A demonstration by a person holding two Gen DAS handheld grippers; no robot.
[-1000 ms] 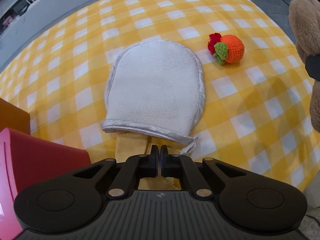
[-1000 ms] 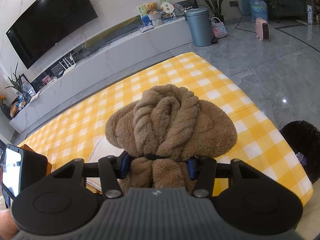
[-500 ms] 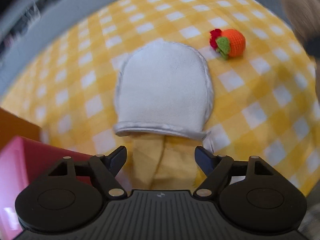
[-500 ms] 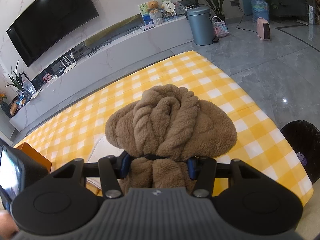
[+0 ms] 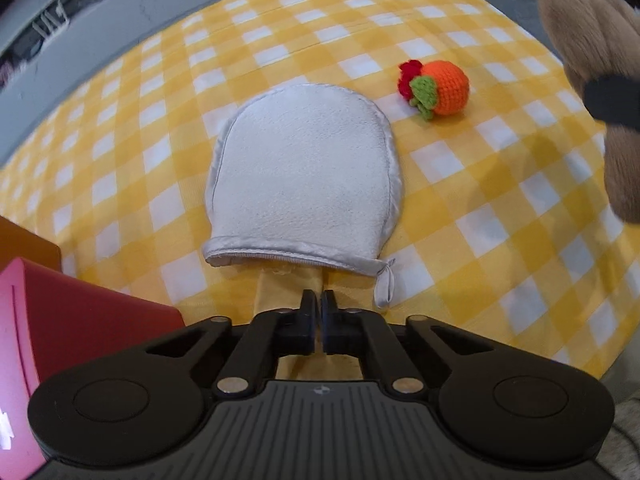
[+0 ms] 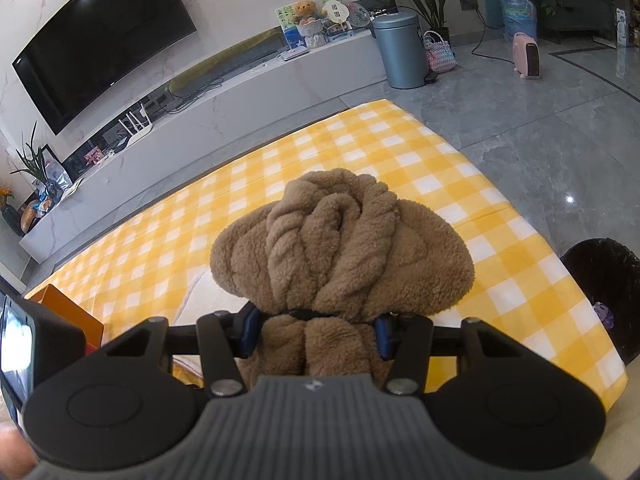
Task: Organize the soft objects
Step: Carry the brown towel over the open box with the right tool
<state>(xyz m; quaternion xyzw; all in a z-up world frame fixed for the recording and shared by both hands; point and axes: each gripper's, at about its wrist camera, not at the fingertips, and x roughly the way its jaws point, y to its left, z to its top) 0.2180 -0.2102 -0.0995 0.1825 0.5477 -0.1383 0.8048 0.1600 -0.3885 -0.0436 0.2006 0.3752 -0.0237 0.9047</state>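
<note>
A white mitt lies flat on the yellow checked tablecloth. A yellow cloth sticks out from under its open end. My left gripper points down at that cloth with its jaws together, and the cloth's fold runs up between the fingertips. A crocheted orange fruit with a green leaf and a red flower sits beyond the mitt to the right. My right gripper is shut on a brown fleece bundle tied with a black band. The bundle is held above the table and also shows as brown fleece.
A red box and an orange box stand at the near left of the table. A black waste bin stands on the floor past the table's right edge. A TV wall and a low cabinet lie beyond.
The left gripper's jaws opened wide over the yellow cloth and closed again at its fold. The right gripper and the brown bundle have stayed still.
</note>
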